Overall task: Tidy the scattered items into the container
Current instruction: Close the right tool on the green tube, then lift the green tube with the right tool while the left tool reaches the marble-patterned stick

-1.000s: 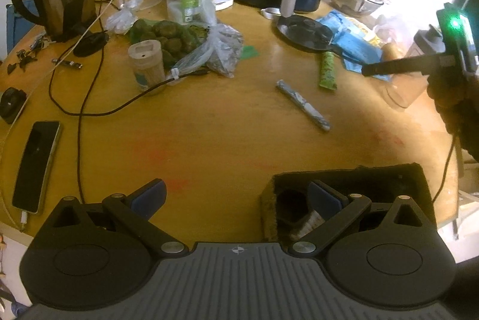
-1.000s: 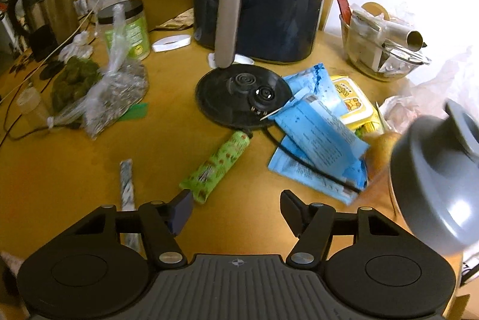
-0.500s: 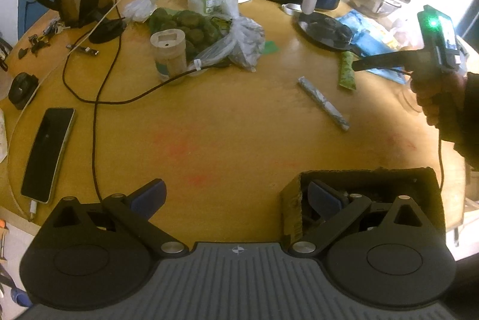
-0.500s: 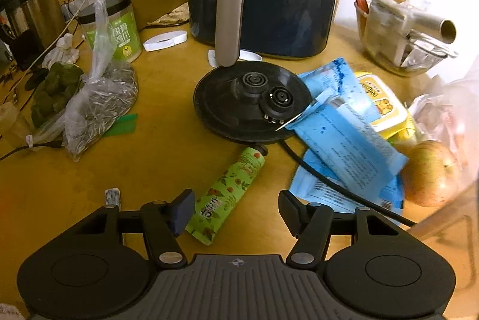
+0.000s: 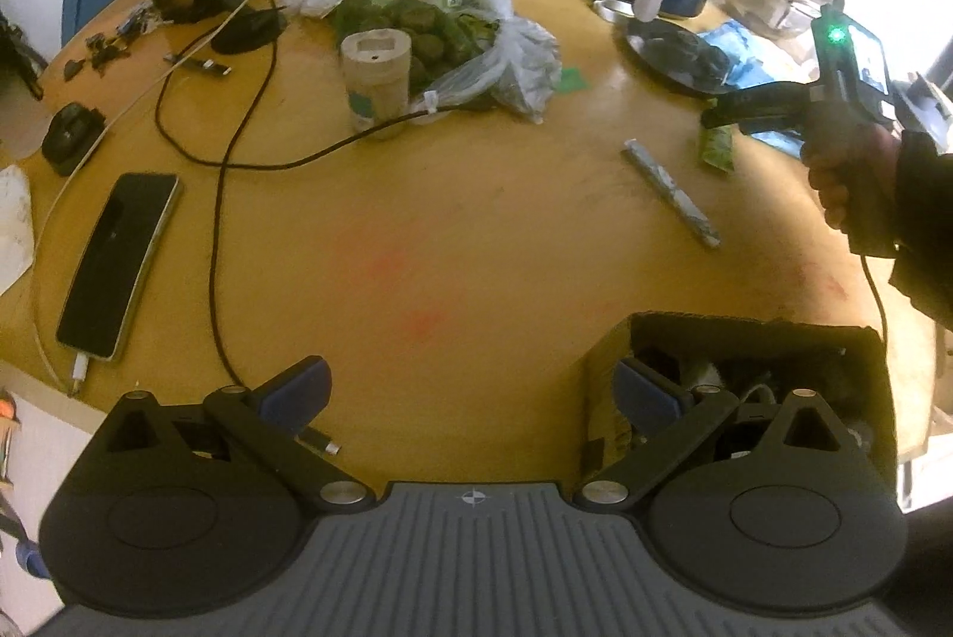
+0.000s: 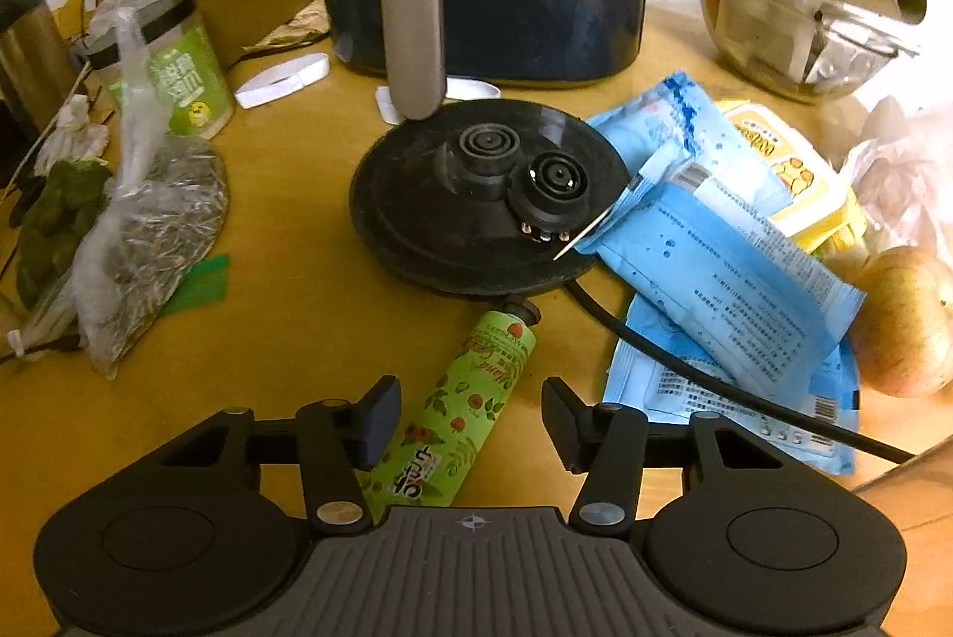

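Cluttered yellow tabletop stretches ahead of both tools. At its near edge, the left gripper hangs spread and empty, its right finger over the open cardboard box. Farther right, the right gripper is spread wide too, its fingers straddling the lower end of a green tube that lies flat, its cap touching a black kettle base. A grey stick sachet lies well ahead of the box.

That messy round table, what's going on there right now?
A person is tidying with a handheld gripper in each hand. The right gripper is open and straddling a green tube lying on the table, not yet closed on it. The left gripper is open and empty by the cardboard box, which already holds some items. A grey stick pack lies loose.
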Demonstrator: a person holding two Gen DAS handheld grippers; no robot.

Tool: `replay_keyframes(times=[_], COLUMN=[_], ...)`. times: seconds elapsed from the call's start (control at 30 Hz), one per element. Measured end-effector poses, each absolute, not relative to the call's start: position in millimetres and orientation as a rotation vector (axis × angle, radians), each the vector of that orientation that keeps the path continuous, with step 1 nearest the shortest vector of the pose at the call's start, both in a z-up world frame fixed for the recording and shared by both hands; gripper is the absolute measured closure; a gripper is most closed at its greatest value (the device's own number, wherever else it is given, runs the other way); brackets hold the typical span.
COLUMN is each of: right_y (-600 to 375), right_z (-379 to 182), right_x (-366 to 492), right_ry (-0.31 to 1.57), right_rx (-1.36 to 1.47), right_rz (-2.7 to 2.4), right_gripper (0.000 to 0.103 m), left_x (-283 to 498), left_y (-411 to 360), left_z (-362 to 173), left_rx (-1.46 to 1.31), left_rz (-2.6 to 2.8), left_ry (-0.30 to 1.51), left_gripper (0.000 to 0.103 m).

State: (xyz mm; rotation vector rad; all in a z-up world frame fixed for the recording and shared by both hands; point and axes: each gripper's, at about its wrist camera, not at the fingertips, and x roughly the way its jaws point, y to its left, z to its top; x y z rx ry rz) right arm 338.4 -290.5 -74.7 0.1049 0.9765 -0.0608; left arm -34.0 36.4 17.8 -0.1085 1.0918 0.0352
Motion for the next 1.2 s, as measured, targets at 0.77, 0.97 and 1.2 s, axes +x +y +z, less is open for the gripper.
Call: replay_keyframes(times=[0.77,0.97,1.2], right_y=[-286.8,-283.9,-283.9], right_z=[-79.5,-79.0,-78.5], right_x=[334.0,329.9,334.7], right_ry=[1.002,1.015,1.020], right_rx=[0.041,0.011,-0.012], right_rz=[-0.039,-0.010,0.014], right_gripper=[0.073,0.072,0.073], left_x=[-35.8,-36.0,-37.9], left_y=[38.5,35.4,31.7], left_z=[15.7,16.0,17.1], left_rx=[-0.125,-0.122,-0.120], left_rz=[0.048,0.045,0.046], left_ry=[1.081,1.078,1.070], left_gripper=[0.000,0.000,0.000])
